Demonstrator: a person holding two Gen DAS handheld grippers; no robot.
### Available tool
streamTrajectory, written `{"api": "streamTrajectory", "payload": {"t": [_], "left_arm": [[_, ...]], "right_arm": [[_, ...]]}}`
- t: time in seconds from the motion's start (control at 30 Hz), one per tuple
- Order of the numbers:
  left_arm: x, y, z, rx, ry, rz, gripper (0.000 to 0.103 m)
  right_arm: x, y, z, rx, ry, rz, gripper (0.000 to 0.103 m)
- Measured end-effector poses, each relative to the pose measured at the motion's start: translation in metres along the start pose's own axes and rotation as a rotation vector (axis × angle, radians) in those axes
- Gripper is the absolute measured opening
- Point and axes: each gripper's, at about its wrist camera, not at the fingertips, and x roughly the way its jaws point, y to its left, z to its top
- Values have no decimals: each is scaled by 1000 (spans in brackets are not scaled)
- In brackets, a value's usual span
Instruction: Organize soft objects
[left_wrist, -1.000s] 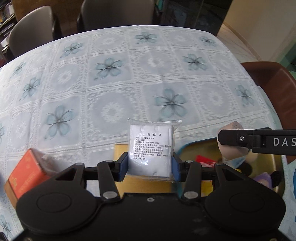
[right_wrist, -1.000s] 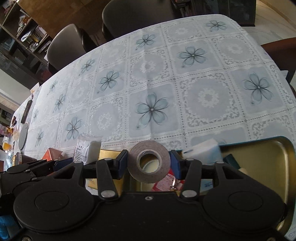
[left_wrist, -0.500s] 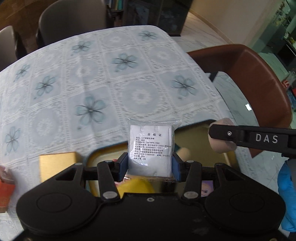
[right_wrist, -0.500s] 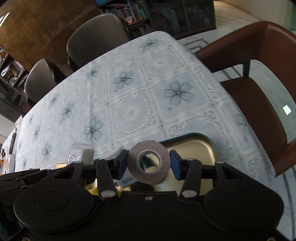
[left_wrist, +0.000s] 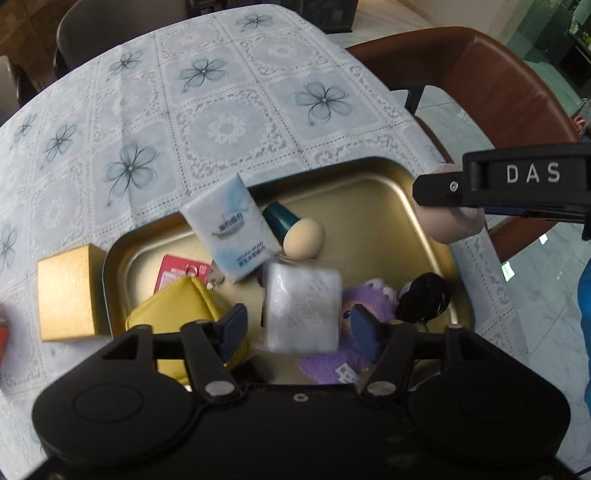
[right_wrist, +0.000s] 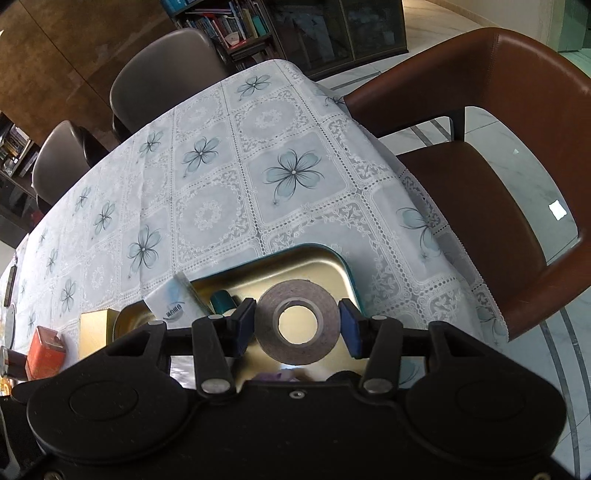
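My left gripper (left_wrist: 300, 326) hangs over the gold tray (left_wrist: 369, 192), its jaws opening. The white packet (left_wrist: 303, 308) is blurred between the blue pads, clear of both, above the tray. In the tray lie a tissue pack (left_wrist: 231, 229), a sponge with a teal handle (left_wrist: 295, 230), a yellow pouch (left_wrist: 177, 306), a purple plush (left_wrist: 369, 302), a black hair tie (left_wrist: 424, 299) and a red card (left_wrist: 175, 271). My right gripper (right_wrist: 297, 325) is shut on a grey tape roll (right_wrist: 321, 310), held above the tray's (right_wrist: 332, 266) far right corner.
A gold box (left_wrist: 68, 291) sits on the flowered tablecloth (left_wrist: 221, 110) left of the tray, with an orange box (right_wrist: 44, 350) further left. A brown leather chair (right_wrist: 480, 184) stands by the table's right edge. Grey chairs (right_wrist: 162, 70) line the far side.
Both grippers have swung right, from the boxes to above the tray. The left jaws have parted and the white packet has come loose. The right still holds the tape roll.
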Motion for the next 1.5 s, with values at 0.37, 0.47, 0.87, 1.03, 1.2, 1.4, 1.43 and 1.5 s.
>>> {"api": "streamTrajectory", "payload": {"t": [0.37, 0.47, 0.87, 1.03, 1.2, 1.4, 1.43, 1.5], "left_arm": [[-8, 2, -20, -54, 18, 89, 74], [-13, 4, -26, -73, 22, 100, 77], [-31, 29, -60, -179, 17, 141, 81], [-34, 39, -71, -218, 21, 147, 82], [-38, 42, -77, -222, 8, 165, 82], [-42, 41, -80, -210, -10, 182, 86], [-42, 41, -81, -208, -10, 183, 87], [-42, 40, -83, -200, -12, 184, 87]], "right_arm": [[-1, 12, -4, -75, -2, 9, 48], [-2, 17, -6, -99, -4, 1, 48], [-9, 35, -14, -173, -40, -46, 49], [-13, 37, -12, -169, -72, -34, 52], [-20, 40, -15, -169, -85, -29, 52], [-26, 40, -33, -167, -83, -62, 52], [-27, 39, -37, -168, -81, -66, 52], [-28, 38, -47, -168, -75, -78, 52]]}}
